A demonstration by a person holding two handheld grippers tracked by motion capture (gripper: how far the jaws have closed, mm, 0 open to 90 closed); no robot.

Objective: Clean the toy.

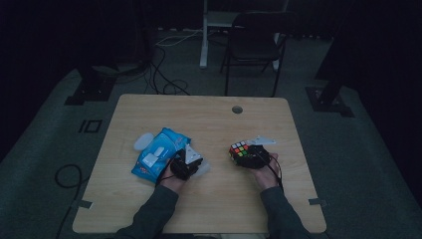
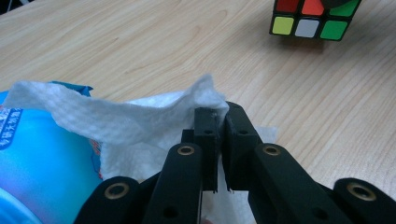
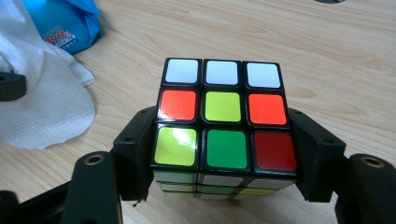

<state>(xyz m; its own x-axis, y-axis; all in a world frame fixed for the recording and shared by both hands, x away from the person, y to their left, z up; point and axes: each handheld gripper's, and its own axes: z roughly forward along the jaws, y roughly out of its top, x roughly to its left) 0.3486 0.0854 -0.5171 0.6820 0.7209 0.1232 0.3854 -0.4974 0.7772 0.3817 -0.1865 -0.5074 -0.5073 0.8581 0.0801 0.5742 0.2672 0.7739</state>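
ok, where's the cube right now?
The cube sits clamped in the right gripper at the table's right side in the high view, opposite the wipes pack.

High view looked forward and down over whole bench (image 1: 209, 209). Claw cameras sat close, low over benchtop. All three shared puzzle cube (image 1: 242, 151) and white wipe (image 2: 140, 116).

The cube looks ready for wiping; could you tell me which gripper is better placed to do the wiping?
Left, probably. The left gripper is shut on the wet wipe beside the blue pack; the right gripper is clamped on the cube, so it steadies.
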